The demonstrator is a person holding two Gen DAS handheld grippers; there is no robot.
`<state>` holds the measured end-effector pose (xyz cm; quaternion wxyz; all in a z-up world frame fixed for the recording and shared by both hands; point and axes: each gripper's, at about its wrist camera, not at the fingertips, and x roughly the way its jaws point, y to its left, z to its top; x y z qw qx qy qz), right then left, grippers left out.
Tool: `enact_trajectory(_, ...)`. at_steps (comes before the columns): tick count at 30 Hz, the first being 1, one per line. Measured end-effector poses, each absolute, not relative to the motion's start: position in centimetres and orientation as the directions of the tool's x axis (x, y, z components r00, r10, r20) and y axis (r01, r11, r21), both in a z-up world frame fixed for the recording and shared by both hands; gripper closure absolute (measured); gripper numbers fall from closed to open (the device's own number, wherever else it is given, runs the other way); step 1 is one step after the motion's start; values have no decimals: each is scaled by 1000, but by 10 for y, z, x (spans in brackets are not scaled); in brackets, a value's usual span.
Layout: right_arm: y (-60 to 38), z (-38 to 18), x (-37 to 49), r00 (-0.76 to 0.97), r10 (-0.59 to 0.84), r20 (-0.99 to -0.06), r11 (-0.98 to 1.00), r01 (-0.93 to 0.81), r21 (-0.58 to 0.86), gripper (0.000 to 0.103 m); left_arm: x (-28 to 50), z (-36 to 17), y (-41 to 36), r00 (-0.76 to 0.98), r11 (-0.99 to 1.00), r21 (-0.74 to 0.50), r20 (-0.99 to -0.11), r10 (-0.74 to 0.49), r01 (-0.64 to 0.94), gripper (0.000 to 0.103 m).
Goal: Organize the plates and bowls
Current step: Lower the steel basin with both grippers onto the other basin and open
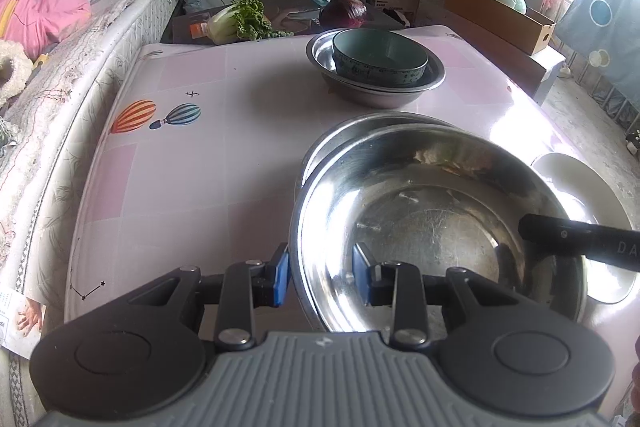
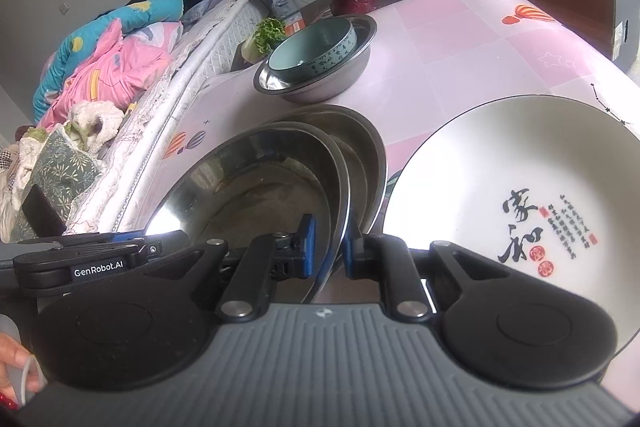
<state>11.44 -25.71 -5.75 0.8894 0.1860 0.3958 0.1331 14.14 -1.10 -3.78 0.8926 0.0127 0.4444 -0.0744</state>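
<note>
Through my left camera, I am holding my left tongs (image 1: pixel 322 273) over the near rim of a steel bowl (image 1: pixel 432 223). One blue pad (image 1: pixel 282 277) is sitting outside the wall and the other (image 1: pixel 362 277) inside it; there seems to be a little daylight between pads and metal, so I cannot tell whether they are really pinching. The bowl is sitting partly over a second steel dish (image 1: pixel 348 135) on the pink bench (image 1: pixel 208 155). A black finger of my right tongs (image 1: pixel 580 241) is reaching in over the bowl from the right. A white plate (image 1: pixel 588 203) is peeking out just beside the bowl on that side. Farther back, a teal bowl (image 1: pixel 378 57) is nesting inside a steel basin (image 1: pixel 376 83). Behind the bench, greens (image 1: pixel 240 21) and a purple cabbage (image 1: pixel 344 11) are lying on a dark surface, and a bed (image 1: pixel 52 75) is running along the left.

Through my right camera, I am pinching the thin rim of the steel bowl (image 2: pixel 260 187) with my right tongs (image 2: pixel 328 247), nearly pressed together, a blue pad (image 2: pixel 307 245) on either side of the edge. The bowl is tilting, leaning over the steel dish (image 2: pixel 360 143). The white plate (image 2: pixel 512 195), with black calligraphy and red seals, is lying on the bench (image 2: pixel 460 39) just to the right. My left tongs (image 2: pixel 100 255) are showing at the far side of the bowl. The teal bowl (image 2: pixel 316 45) is sitting in the basin (image 2: pixel 320 83) beyond.
</note>
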Motion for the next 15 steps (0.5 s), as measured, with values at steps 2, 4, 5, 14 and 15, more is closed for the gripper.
enact_trajectory(2,-261,-58,117,654,376,-657,897,-77,436,89,144,-39,-13,591,987,-46,-796,-128,152,70)
enact_trajectory(4,-262,-58,120,659,360,-661,903,-68,424,87,147,-40,-15,589,986,-51,-796,-136,159,70)
enact_trajectory(5,-263,-58,122,660,351,-664,907,-61,418,84,147,-40,-16,588,985,-53,-797,-139,161,70)
enact_trajectory(14,-270,-51,125,714,269,-647,933,-26,359,63,146,-40,-15,588,986,-58,-796,-141,158,67)
enact_trajectory(15,-272,-50,124,718,270,-641,930,-23,366,62,145,-40,-15,590,986,-56,-795,-139,156,66)
